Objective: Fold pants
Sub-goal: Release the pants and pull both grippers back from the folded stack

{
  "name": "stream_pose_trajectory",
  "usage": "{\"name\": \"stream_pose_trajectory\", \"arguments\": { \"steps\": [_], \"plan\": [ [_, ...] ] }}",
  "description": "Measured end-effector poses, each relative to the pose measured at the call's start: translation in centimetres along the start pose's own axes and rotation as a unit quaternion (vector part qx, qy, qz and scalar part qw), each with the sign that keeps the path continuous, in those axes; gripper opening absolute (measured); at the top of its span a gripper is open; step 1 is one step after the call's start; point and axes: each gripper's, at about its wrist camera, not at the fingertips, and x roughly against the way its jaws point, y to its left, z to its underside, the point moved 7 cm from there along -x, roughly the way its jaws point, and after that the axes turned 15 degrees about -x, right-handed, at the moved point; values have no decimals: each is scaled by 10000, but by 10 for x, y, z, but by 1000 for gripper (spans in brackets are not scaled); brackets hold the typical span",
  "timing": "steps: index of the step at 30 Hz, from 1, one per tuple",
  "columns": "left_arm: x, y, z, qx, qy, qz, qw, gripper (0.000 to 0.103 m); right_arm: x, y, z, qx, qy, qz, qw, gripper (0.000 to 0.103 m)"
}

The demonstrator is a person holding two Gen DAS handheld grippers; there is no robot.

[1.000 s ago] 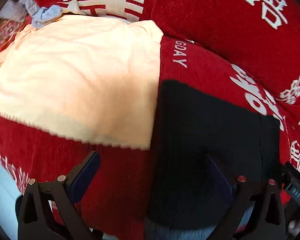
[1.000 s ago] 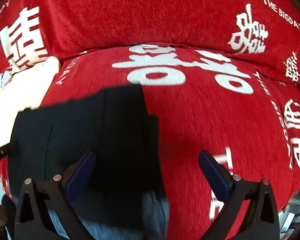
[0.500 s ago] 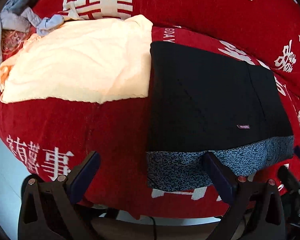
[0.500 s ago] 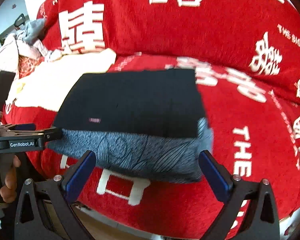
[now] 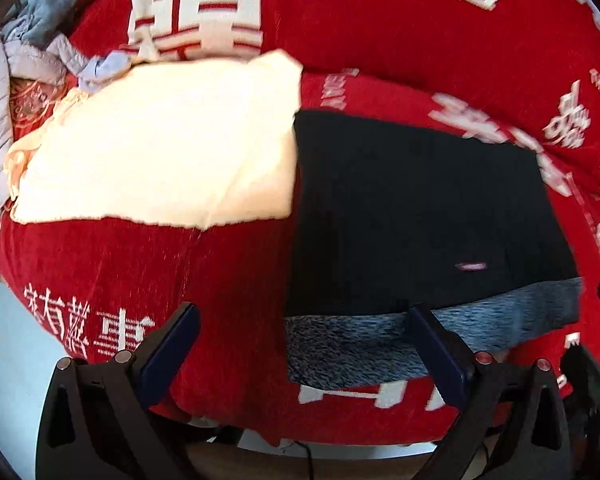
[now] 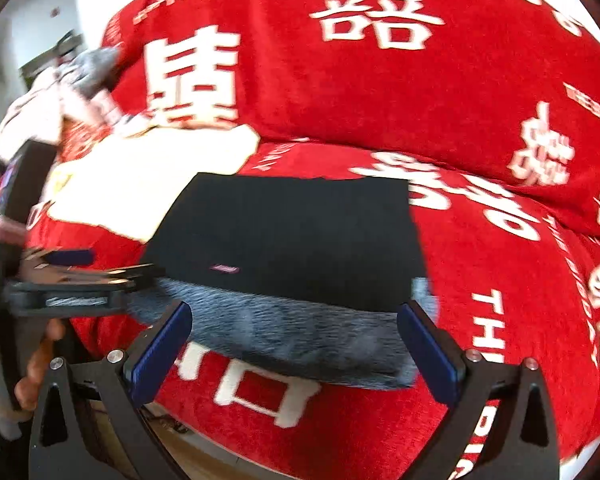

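Left wrist view: the folded pants [image 5: 420,208] lie as a dark rectangle at centre right of the frame, flat on the seat of a red sofa cover [image 5: 228,280] printed with white characters. A blue-grey patterned band [image 5: 380,344] of the same garment shows along its lower edge, overhanging the front of the seat. A small label [image 5: 471,266] sits on the dark panel at lower right. A cream blanket [image 5: 160,152] occupies the centre left, its right edge touching the pants. Crumpled grey clothing [image 5: 32,52] lies at upper left. The left hand-held gripper [image 5: 306,344] appears at the bottom with its jaws spread wide, holding nothing; its right finger overlaps the patterned band in the frame, and contact cannot be judged.

Right wrist view: the pants [image 6: 292,236] sit at centre, the patterned band [image 6: 292,336] below them. The right hand-held gripper [image 6: 294,344] at the bottom has its jaws wide apart and empty, one finger on either side of the band in the frame. The left hand-held gripper [image 6: 80,280] enters from the left edge, blurred, just beside the band's left end.
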Motion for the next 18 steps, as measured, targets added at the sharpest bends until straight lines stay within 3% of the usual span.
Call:
{"name": "stream_pose_trajectory", "arguments": {
  "steps": [5,8,14,18],
  "plan": [
    [-8,0,1,57,82,185,9998,103,-40,-19,17,-617,811,-143,9947,102],
    [2,-3,1,-49,-6,78,10000,103,-28,-22,16,-775,682,-178,9945,102],
    [20,-17,2,-64,-199,73,9998,103,6,-21,4,-354,166,1050,9937,102],
    [26,-26,9,-154,-226,51,9996,103,16,-24,0,-424,172,1266,9909,102]
  ]
}}
